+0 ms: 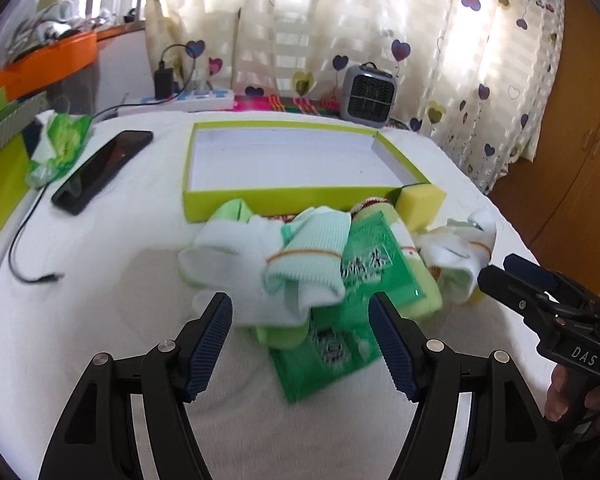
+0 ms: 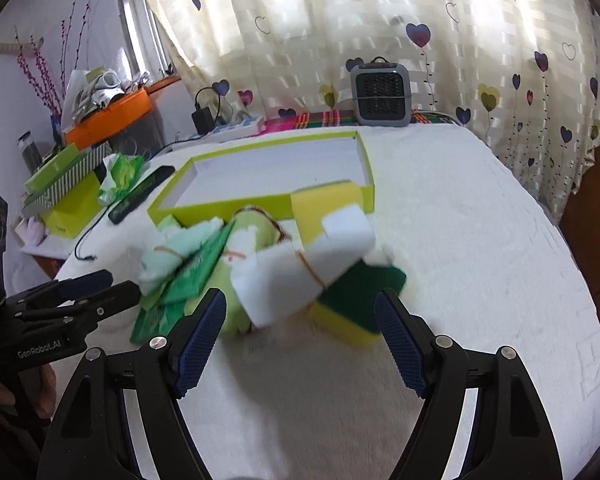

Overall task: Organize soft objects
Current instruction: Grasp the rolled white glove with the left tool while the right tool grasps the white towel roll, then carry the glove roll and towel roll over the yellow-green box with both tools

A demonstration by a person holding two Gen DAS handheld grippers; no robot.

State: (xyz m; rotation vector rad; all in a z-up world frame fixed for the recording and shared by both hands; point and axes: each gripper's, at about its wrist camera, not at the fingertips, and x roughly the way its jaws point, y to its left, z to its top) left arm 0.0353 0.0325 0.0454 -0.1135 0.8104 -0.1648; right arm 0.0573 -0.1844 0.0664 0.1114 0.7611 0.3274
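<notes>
Pile of soft objects, socks point(image 1: 300, 264), sponges point(image 2: 352, 308) and green packets point(image 1: 376, 264), heaped on the white tabletop point(image 2: 480, 240) just before the empty lime box point(image 1: 292, 160), presumably awaiting sorting; left gripper point(image 1: 300, 344) and right gripper point(image 2: 300, 340) fingers spread, holding nothing.

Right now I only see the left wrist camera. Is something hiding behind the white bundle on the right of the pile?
Observer: Yes. A sponge, dark green on top and yellow below, lies on the white cover, partly under that white bundle.
Operator: Is the other gripper holding anything?
Observer: No. The right gripper is open and empty, with the bundle just ahead of its fingers.
</notes>
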